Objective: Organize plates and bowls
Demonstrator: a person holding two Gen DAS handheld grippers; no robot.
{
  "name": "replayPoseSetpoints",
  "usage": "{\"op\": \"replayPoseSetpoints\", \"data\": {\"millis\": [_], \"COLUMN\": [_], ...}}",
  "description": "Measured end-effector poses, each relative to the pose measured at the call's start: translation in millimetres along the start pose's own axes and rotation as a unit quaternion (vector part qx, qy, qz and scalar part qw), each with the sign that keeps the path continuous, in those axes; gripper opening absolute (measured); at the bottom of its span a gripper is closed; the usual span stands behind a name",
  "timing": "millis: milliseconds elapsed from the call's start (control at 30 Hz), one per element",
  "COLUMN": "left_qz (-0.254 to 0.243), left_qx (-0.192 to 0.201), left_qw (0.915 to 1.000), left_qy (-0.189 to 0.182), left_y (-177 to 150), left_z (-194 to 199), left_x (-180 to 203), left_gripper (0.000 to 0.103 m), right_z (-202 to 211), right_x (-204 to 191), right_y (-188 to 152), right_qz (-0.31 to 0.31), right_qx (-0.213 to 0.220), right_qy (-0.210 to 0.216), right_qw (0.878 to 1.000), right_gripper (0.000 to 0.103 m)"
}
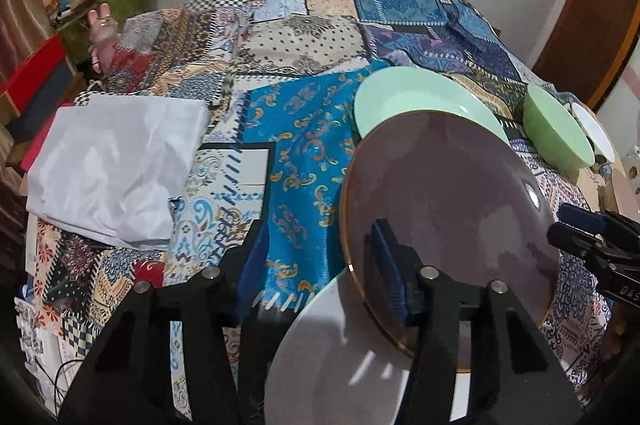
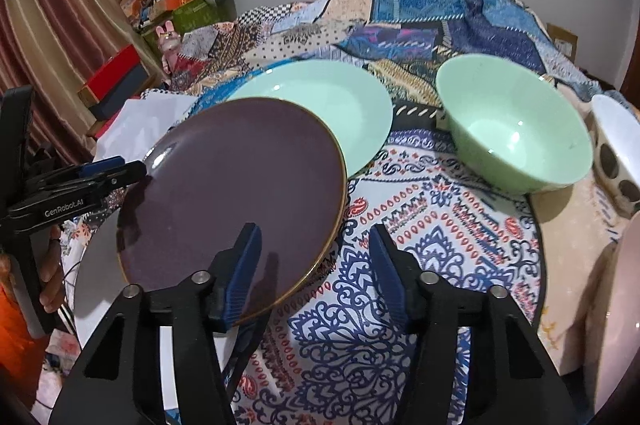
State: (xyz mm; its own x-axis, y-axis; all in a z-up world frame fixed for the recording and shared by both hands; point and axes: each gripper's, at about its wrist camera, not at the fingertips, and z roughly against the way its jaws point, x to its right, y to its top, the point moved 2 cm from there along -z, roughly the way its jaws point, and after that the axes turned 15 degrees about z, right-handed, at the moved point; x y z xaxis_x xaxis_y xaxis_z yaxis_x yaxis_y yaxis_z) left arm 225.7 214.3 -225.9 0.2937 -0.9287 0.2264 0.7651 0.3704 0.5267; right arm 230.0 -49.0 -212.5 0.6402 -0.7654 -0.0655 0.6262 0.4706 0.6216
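Purple plate (image 2: 232, 201) lying between both tongs, one rim edge inside each.
Plate is tilting on a white plate (image 1: 320, 357) on the patchwork-covered worktop (image 1: 296, 153), mint plate (image 2: 320, 105) behind. Left tongs (image 1: 320, 257) are straddling its left rim, right tongs (image 2: 316, 253) its right rim; both part-open, pads not yet pinching.

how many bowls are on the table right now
2 for certain: a green bowl right of the mint plate, and a white bowl with dark spots at the table's right edge, partly cut off. More may sit beyond the frame.
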Motion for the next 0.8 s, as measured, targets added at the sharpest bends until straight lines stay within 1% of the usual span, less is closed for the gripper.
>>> {"op": "replayPoseSetpoints", "data": {"millis": [67, 167, 233, 300, 400, 500, 667, 800], "left_qz": [-0.004, -0.009, -0.01, -0.012, -0.021, -0.024, -0.018, -0.018], "left_qx": [-0.005, -0.012, -0.018, -0.023, -0.025, -0.034, -0.038, -0.035], "left_qw": [1.0, 0.9998, 0.9997, 0.9994, 0.9992, 0.9985, 0.9983, 0.9986], "left_qy": [-0.007, -0.011, -0.016, -0.024, -0.026, -0.036, -0.039, -0.034], "left_y": [-0.2, 1.0, 2.0, 2.3, 1.3, -0.3, 0.1, -0.6], "left_z": [-2.7, -6.4, -10.1, -10.9, -11.6, -13.9, -14.4, -11.9], "left_x": [2.8, 6.2, 7.9, 10.2, 14.4, 17.3, 16.3, 19.0], "left_gripper": [0.052, 0.045, 0.041, 0.034, 0.03, 0.029, 0.029, 0.029], "right_z": [-4.5, -9.6, -12.3, -14.3, -16.4, -18.4, -20.1, -19.7], "right_x": [0.0, -0.8, -1.5, -2.3, -2.2, -1.7, -2.1, -2.2], "right_y": [-1.0, -2.1, -1.6, -1.4, 0.0, 0.7, 0.8, 0.5], "right_qz": [-0.002, -0.003, -0.002, -0.002, -0.004, -0.008, -0.008, -0.006], "right_qx": [-0.008, -0.015, -0.018, -0.021, -0.022, -0.019, -0.016, -0.013], "right_qy": [0.007, 0.015, 0.017, 0.021, 0.022, 0.026, 0.028, 0.028], "right_qw": [1.0, 1.0, 1.0, 1.0, 1.0, 0.999, 0.999, 1.0], "right_gripper": [0.043, 0.037, 0.034, 0.031, 0.028, 0.028, 0.028, 0.028]}}
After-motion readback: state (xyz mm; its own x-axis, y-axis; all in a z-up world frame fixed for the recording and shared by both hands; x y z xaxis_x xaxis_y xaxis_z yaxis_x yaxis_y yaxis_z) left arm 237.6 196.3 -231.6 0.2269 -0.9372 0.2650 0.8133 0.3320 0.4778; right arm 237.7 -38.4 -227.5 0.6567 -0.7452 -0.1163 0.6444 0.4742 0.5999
